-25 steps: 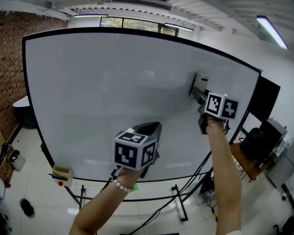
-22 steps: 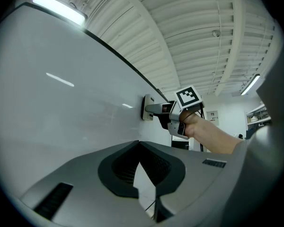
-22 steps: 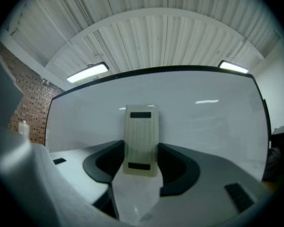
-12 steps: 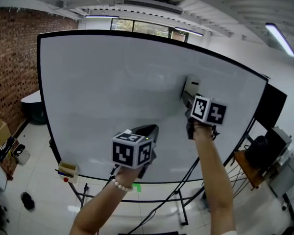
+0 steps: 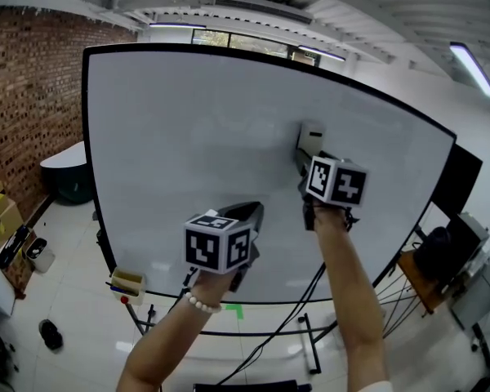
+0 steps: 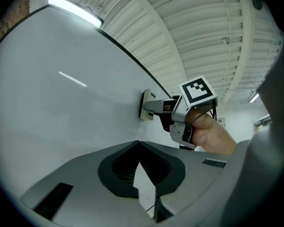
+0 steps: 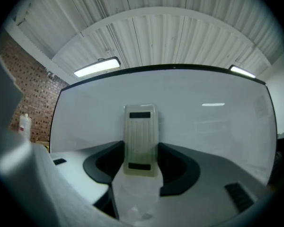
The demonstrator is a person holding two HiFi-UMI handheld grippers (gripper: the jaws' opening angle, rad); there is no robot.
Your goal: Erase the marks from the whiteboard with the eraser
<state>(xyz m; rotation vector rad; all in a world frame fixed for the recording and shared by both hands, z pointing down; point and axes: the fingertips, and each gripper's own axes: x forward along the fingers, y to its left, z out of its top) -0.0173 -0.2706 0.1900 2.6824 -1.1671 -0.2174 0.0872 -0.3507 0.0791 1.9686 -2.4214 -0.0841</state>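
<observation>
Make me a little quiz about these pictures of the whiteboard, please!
1. Fill the gap with open or shut: the left gripper has its jaws ____, with nothing between them.
2. Pick one: the cream ribbed rectangular eraser is held by A) the left gripper, B) the right gripper, C) neither.
3. True or false: the big white whiteboard is lying down flat.

Key: 1 shut; 2 B; 3 false, it stands upright.
</observation>
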